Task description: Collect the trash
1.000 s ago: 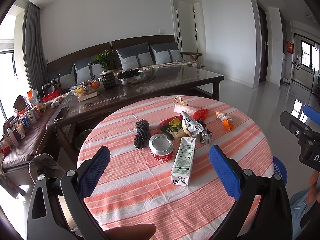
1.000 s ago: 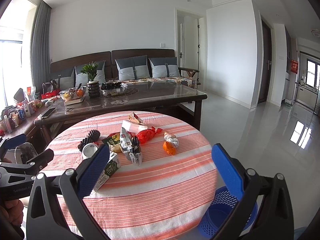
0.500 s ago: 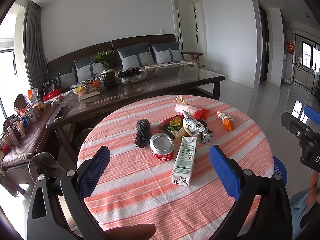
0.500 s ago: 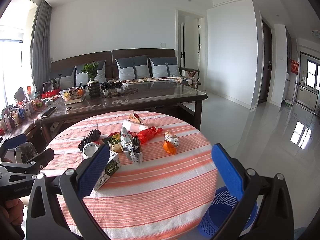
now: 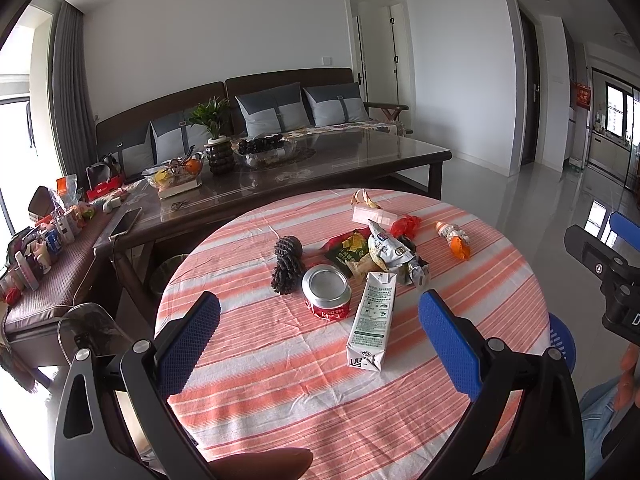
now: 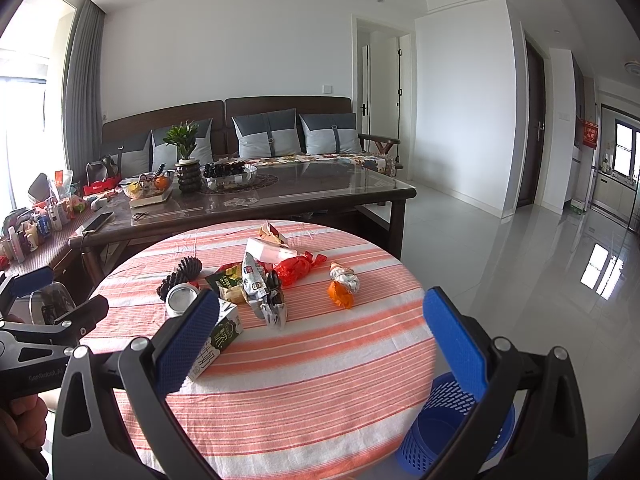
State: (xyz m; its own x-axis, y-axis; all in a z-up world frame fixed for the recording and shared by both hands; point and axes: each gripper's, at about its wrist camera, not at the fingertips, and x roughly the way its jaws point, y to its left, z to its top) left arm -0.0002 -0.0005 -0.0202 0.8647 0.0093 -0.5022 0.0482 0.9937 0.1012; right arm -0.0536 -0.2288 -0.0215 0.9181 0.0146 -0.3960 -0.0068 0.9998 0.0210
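On the worktop (image 5: 280, 392), both the left tool (image 5: 320, 344) and right tool (image 6: 322, 340) hover spread and empty. At twelve o'clock, the milk carton (image 5: 370, 320) touches the tin can (image 5: 326, 290); a careless grab likely knocks the can rolling.

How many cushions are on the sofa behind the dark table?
4. One cushion at the left end, a second cushion behind the potted plant, a third cushion in the middle, a fourth cushion at the right. More may be hidden.
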